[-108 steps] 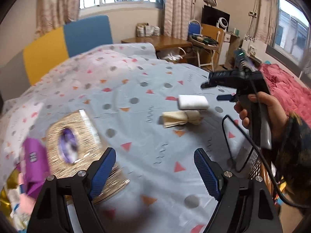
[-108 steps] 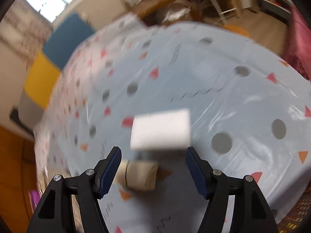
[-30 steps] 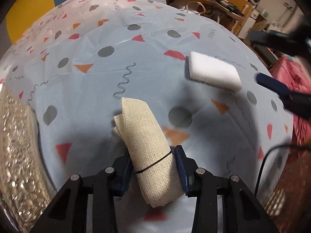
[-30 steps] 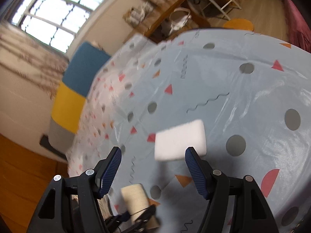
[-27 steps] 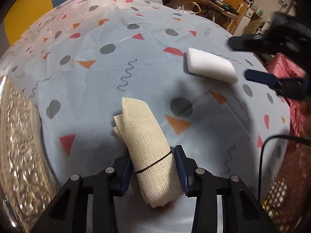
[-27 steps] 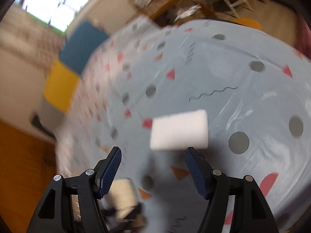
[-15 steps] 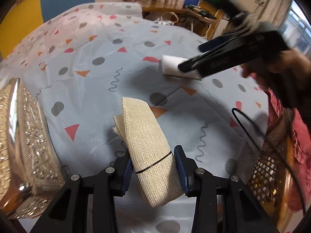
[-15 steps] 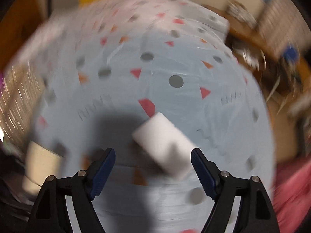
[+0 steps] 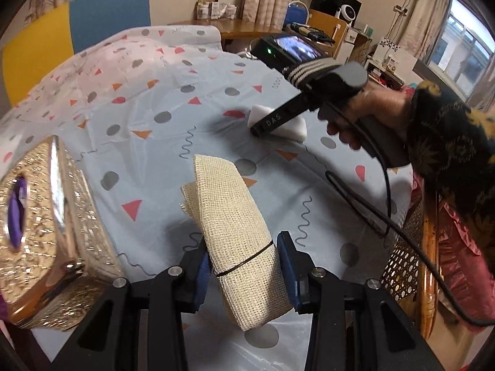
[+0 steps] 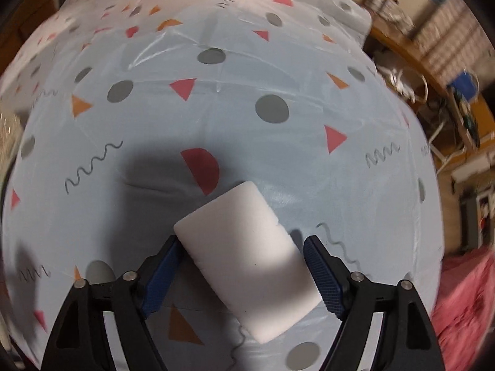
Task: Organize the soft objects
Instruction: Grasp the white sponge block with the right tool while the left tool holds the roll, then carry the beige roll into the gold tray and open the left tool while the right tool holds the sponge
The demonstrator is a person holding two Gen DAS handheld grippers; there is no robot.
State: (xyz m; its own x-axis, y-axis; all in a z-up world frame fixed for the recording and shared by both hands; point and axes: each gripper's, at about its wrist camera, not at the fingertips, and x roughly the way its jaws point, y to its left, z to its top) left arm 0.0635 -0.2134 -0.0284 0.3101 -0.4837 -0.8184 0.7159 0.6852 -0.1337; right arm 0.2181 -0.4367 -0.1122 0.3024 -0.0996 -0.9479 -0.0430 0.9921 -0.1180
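The left gripper (image 9: 244, 270) has its blue pads clamped on both sides of the rolled beige mesh cloth (image 9: 230, 225), right where a thin dark band goes around the roll, and the roll pokes forward and up out of the jaws, lifted off the table. The right gripper (image 10: 241, 273) is a different story: its jaws have just been closing in, and the white sponge block (image 10: 247, 261) sits between them lying flat on the table, angled across the gap. The left pad looks like it's just about at the sponge's corner, the right pad stands a bit off from it, so I wouldn't call that a grip. Biggest thing around is the table (image 9: 173, 99) itself, covered in a pale blue plastic cloth with grey dots, red and orange triangles and little squiggles. In the left wrist view a shiny gold embossed box (image 9: 46, 232) sits at the table's left edge, near the front, with something purple in its top opening. The sponge is further in, toward the right side of the table, well apart from the box. You can also see the person's hand (image 9: 368, 111) wrapped round the right gripper's handle, dark patterned sleeve (image 9: 451, 154), and a black cable (image 9: 386, 213) trailing off past the right edge.
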